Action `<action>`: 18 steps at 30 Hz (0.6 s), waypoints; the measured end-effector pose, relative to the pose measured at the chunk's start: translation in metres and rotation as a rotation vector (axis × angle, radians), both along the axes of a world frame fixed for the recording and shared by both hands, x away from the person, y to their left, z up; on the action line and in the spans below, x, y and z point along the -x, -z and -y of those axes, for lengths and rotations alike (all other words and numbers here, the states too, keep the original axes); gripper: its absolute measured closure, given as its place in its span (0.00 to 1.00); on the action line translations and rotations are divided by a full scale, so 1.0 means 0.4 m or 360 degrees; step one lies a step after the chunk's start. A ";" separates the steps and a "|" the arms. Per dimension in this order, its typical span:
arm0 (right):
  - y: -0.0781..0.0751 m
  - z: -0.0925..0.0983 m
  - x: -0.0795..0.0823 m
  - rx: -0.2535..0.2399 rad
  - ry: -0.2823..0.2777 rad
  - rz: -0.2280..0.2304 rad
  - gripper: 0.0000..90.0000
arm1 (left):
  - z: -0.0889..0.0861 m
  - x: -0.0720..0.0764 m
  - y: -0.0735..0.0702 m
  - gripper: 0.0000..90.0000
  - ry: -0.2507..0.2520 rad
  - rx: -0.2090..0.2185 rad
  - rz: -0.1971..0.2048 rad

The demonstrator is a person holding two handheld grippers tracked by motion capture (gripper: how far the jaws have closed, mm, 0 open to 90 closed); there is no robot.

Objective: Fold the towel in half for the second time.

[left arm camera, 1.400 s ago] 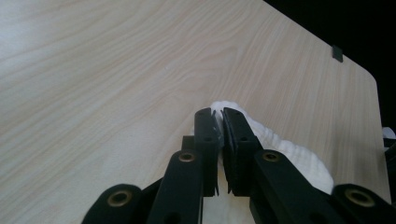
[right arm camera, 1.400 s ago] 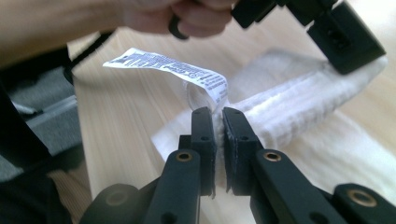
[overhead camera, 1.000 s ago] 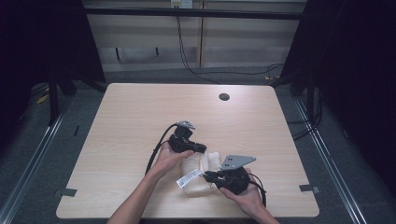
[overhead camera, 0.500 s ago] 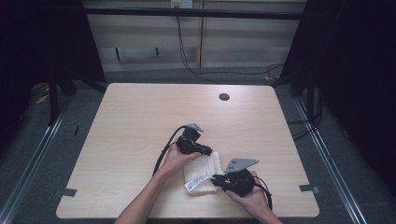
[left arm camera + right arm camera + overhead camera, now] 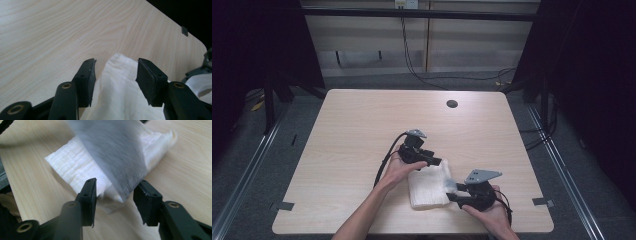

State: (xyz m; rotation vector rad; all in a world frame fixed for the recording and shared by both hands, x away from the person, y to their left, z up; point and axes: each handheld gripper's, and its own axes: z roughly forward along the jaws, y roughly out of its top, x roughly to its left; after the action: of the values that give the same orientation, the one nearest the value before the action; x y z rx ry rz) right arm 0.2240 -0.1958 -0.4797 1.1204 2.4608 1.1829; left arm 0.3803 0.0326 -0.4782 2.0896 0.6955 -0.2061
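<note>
Both tools have just been opening, letting go. The left tool [image 5: 438, 162] and right tool [image 5: 452, 192] gape around the folded cloth [image 5: 428, 187], which settles on the surface [image 5: 352, 130].

A lab – bare table [image 5: 362, 130], black curtains [image 5: 592, 75], trailing cables [image 5: 412, 55].

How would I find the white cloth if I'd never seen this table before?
Look at the pale wooden table and go to its near edge, right of the middle. There, between the two black grippers that the person's hands hold, lies the white cloth, folded and softly ribbed. It is the one soft white thing; the dark round hole sits far off.
</note>
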 end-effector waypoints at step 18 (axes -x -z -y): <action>-0.053 0.126 -0.051 -0.0108 0.0258 0.0114 0.51 | -0.092 0.059 -0.090 0.52 0.0001 -0.0119 0.0207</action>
State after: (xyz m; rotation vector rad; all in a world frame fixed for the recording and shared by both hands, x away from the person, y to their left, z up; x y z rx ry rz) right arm 0.2445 -0.2462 -0.4584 1.2468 2.2454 1.2429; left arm 0.3568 0.0695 -0.4423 2.1530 0.6327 -0.0443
